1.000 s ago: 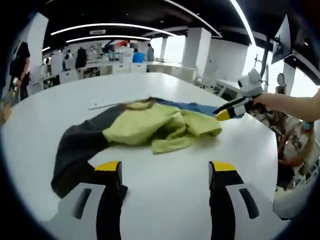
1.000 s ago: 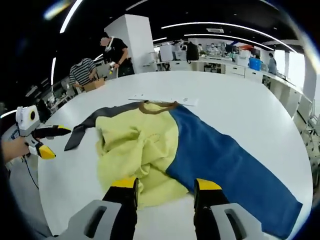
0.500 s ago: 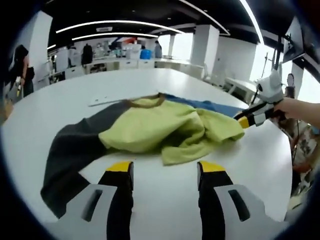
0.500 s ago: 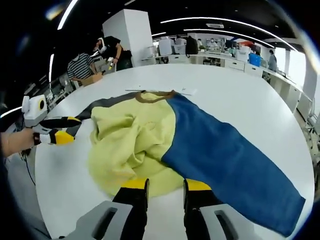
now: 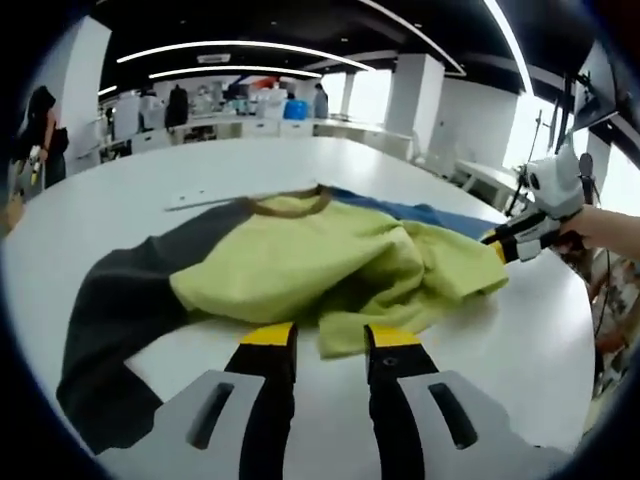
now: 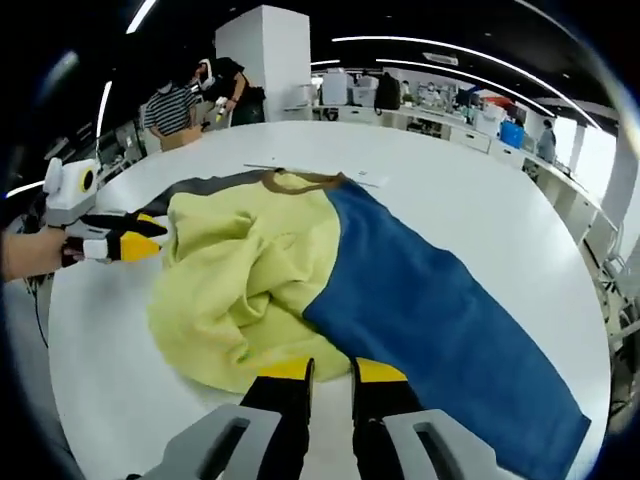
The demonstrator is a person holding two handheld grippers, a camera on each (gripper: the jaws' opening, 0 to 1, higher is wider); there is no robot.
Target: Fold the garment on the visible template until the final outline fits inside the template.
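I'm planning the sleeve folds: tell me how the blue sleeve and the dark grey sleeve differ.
The blue sleeve lies stretched out flat and smooth; the dark grey sleeve curves and looks rumpled. The blue sleeve sits beside the right gripper, the dark grey sleeve beside the left gripper. Both join the bunched yellow body and rest on the white table.

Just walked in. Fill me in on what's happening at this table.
A person is working a garment spread on a round white table with a hand-held gripper in each hand. It is a colour-block top: a crumpled yellow-green middle, a dark grey sleeve on one side, a blue sleeve lying flat on the other. The left hand-held gripper and the right hand-held gripper sit low at the yellow fabric's edge from opposite sides, jaws nearly closed. The garment is bunched, not folded.
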